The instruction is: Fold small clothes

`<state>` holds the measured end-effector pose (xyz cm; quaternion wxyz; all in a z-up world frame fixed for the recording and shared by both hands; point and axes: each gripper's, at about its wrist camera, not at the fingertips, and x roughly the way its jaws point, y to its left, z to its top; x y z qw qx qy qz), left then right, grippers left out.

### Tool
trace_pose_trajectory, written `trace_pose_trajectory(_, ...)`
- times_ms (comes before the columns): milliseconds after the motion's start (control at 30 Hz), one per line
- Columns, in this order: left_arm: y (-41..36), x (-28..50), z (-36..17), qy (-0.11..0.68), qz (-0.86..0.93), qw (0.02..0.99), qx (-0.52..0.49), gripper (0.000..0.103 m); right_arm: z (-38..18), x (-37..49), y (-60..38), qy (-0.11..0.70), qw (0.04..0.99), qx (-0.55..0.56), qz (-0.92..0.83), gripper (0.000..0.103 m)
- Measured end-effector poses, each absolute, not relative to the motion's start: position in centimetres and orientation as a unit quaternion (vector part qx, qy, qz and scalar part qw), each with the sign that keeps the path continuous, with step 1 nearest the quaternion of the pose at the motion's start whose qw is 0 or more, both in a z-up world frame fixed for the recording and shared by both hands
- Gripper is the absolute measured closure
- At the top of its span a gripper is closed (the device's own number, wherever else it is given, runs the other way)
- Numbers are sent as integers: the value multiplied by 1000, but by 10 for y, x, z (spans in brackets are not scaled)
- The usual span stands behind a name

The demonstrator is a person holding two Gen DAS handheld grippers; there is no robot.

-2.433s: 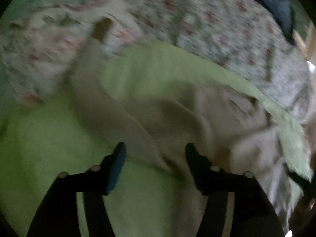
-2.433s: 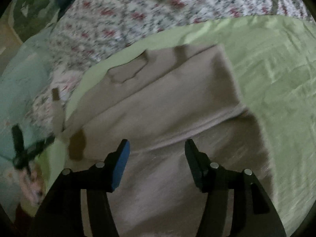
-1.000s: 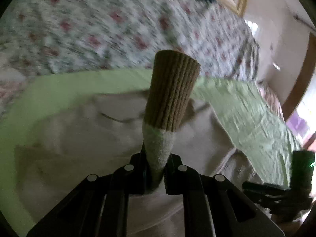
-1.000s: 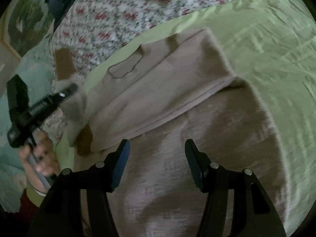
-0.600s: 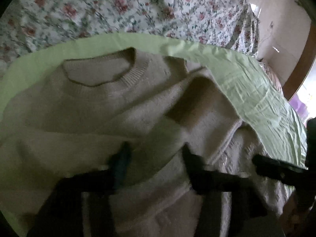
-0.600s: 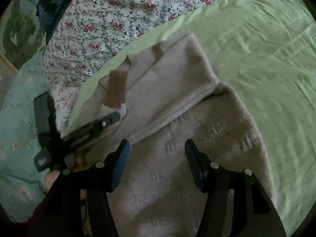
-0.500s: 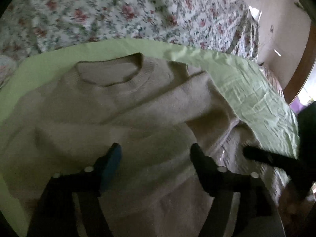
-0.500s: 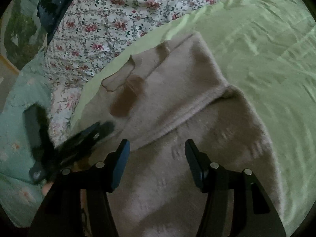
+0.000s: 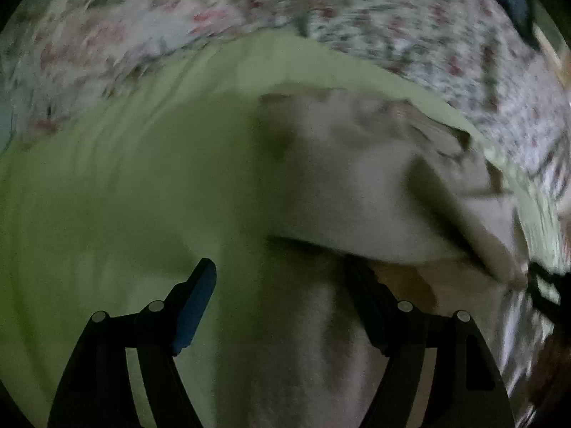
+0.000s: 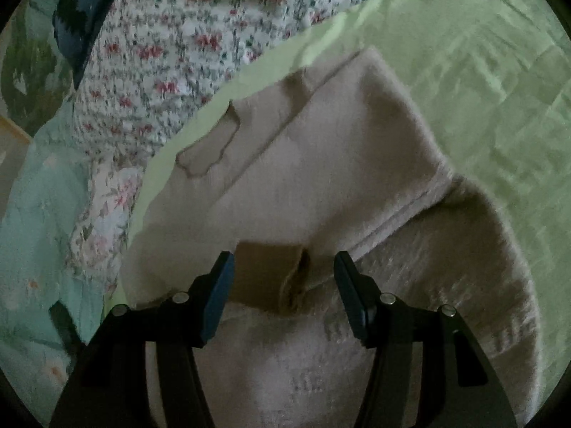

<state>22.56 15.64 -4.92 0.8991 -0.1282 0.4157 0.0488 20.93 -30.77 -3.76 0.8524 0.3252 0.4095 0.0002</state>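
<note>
- Teal blanket (image 10: 32, 214) at the far left of the right wrist view, under a dark blue cushion (image 10: 80, 21) near the top corner.
- Floral bedspread (image 10: 171, 46) next over, red and green sprigs on white, running behind everything.
- Green sheet (image 10: 481, 82) spread over the bedspread, creased, filling the right side of that view and the left half of the left wrist view (image 9: 107, 196).
- Beige sweater (image 10: 321, 164) lying flat on the green sheet, neckline toward the upper left, one sleeve folded across the body.
- Brown ribbed cuff (image 10: 271, 274) of that sleeve resting on the sweater's body, right between the fingers of the right gripper (image 10: 283, 281).
- Right gripper hovering over the sweater, jaws standing apart, pads not pressing on the cuff or any cloth; nothing grasped.
- Lower body of the sweater spreading out beneath and to the right of that gripper, paler and fuzzier.
- In the blurred left wrist view, left gripper (image 9: 282, 292) released, jaws wide and empty; left finger (image 9: 194, 303) over bare green sheet, right finger over the sweater's edge (image 9: 357, 178).
- Sweater there occupying the centre and right, folded edge crossing just above the right finger.
- Dark shape at the far right edge of the left wrist view too blurred to identify.
</note>
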Motion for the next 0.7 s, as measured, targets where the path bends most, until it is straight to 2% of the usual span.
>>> trace_pose_trajectory(100, 162, 238, -55, 419, 59, 896, -133, 28, -44, 212, -301, 418, 850, 321, 11, 45)
trace_pose_trajectory(133, 160, 242, -56, 421, 63, 895, -130, 28, -45, 213, -297, 420, 851, 315, 14, 48)
trace_pose_trajectory(200, 156, 250, -57, 421, 71, 897, -115, 28, -44, 218, -289, 429, 853, 297, 24, 88)
trace_pose_trajectory(233, 153, 253, -58, 421, 78, 898, -103, 28, -42, 220, -287, 430, 853, 293, 33, 91)
trace_pose_trajectory(400, 144, 256, -58, 421, 116, 898, -60, 32, 24, 197, -312, 322, 892, 313, 49, 93)
trace_pose_trajectory(467, 141, 256, -58, 423, 120, 897, -53, 32, 40, 189, -334, 303, 899, 315, 20, 93)
trace_pose_trajectory(600, 131, 252, -53, 415, 121, 901, -32, 48, 15, 200, -365, 354, 881, 312, -24, 96)
trace_pose_trajectory(700, 143, 244, -48, 404, 137, 903, -55, 49, -9, 207, -369, 387, 870, 303, -38, 98)
